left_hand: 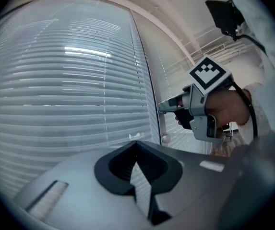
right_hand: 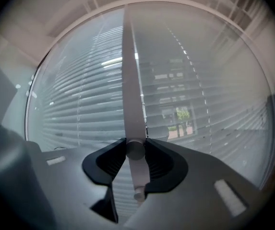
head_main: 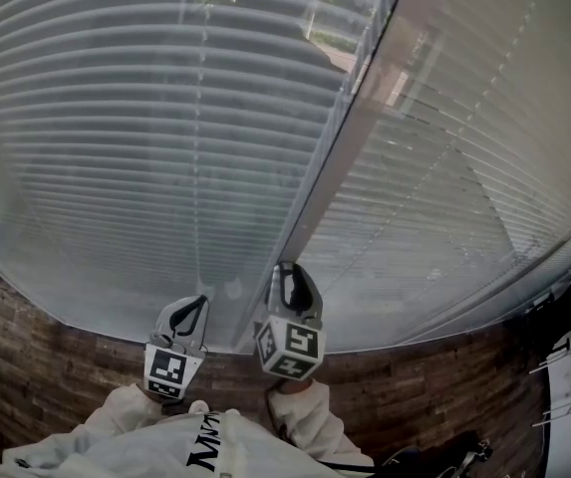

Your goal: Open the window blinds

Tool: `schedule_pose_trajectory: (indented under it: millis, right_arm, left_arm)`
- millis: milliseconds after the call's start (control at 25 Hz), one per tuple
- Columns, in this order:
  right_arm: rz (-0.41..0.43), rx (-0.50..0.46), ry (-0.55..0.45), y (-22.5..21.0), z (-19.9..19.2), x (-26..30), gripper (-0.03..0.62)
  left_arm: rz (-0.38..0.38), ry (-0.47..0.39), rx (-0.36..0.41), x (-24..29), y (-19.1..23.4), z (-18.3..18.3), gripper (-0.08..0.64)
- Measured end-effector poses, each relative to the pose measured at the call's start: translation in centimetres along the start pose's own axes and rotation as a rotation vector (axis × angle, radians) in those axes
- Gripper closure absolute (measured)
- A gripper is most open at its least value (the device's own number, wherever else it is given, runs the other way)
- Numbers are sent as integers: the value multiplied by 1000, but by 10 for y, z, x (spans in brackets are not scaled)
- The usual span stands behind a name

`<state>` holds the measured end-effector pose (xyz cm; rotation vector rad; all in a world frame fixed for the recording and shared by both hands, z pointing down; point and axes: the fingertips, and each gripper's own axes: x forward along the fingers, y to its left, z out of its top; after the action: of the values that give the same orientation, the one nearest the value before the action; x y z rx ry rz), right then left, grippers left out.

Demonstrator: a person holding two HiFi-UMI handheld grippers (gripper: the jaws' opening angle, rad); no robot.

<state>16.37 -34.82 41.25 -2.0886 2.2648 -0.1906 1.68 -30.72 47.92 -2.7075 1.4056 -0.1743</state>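
Grey grippers, marker cubes, white sleeves

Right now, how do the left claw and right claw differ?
The left claw is shut on nothing; the right claw clamps the tilt wand. The left claw faces the left blind slats; the right claw sits at the mullion right of it. Shared: identical build, both aimed forward.

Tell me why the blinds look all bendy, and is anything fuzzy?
Head view: the wide lens bows the blinds into curves. Left gripper view: dark, rounded corners. Right gripper view: hazy glare through the blinds, and the close wand looks soft.
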Motion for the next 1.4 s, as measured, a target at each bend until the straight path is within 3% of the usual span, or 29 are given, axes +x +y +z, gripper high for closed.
schedule_pose_trajectory:
  millis: [280, 880, 1000, 1120, 1200, 1400]
  right_arm:
    - [20, 434, -11, -9, -1, 1, 465]
    - [132, 1559, -52, -20, -18, 0, 466]
    - [162, 1729, -75, -19, -21, 1, 466]
    - [167, 1742, -76, -19, -21, 1, 466]
    - [169, 1660, -69, -19, -19, 1, 465]
    - [183, 1175, -67, -23, -6, -6, 463]
  left_arm:
    - [-1, 5, -2, 0, -1, -2, 560]
    - [6, 8, 4, -6, 1, -3, 560]
    - [2, 9, 7, -6, 0, -4, 560]
    - [0, 8, 5, -6, -1, -3, 560]
    - [-2, 9, 4, -6, -2, -4, 560]
    - [-8, 7, 4, -6, -6, -4, 560]
